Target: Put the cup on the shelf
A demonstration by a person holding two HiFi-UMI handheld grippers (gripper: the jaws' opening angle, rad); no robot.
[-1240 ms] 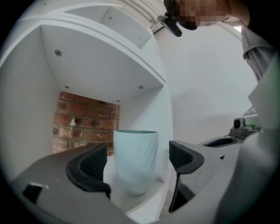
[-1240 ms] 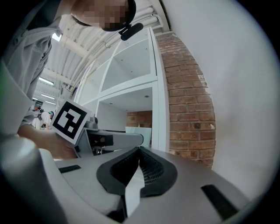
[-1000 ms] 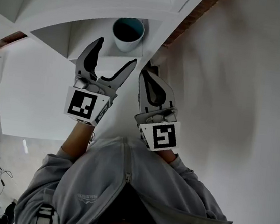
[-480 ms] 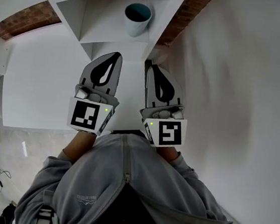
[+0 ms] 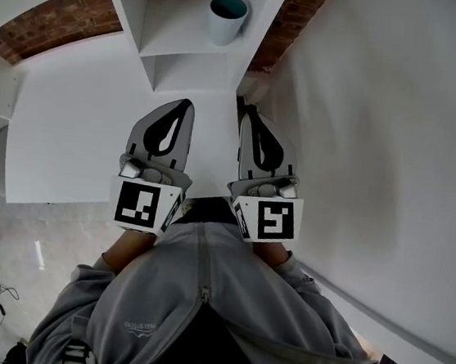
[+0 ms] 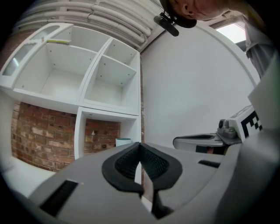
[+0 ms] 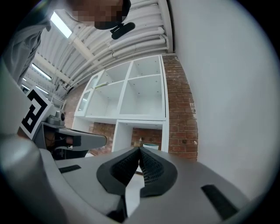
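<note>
A pale cup with a teal inside (image 5: pixel 227 17) stands upright in the white shelf unit's (image 5: pixel 175 43) compartment, near its right wall. It also shows small and far off as the cup (image 6: pixel 123 141) in the left gripper view and the cup (image 7: pixel 150 146) in the right gripper view. My left gripper (image 5: pixel 184 106) is shut and empty, held well back from the shelf. My right gripper (image 5: pixel 246 112) is shut and empty beside it, at about the same height. Both jaw pairs point toward the shelf.
A brick wall (image 5: pixel 58 20) shows behind the open compartments. A white wall (image 5: pixel 382 138) runs along the right. More white cubbies (image 6: pixel 87 74) sit above the cup's compartment. A white surface (image 5: pixel 68 141) lies below the grippers. The person's grey hoodie (image 5: pixel 195 313) fills the bottom.
My left gripper has closed from wide open and drawn back from the cup. Both grippers now sit farther from the shelf, side by side. The cup stays on the shelf.
</note>
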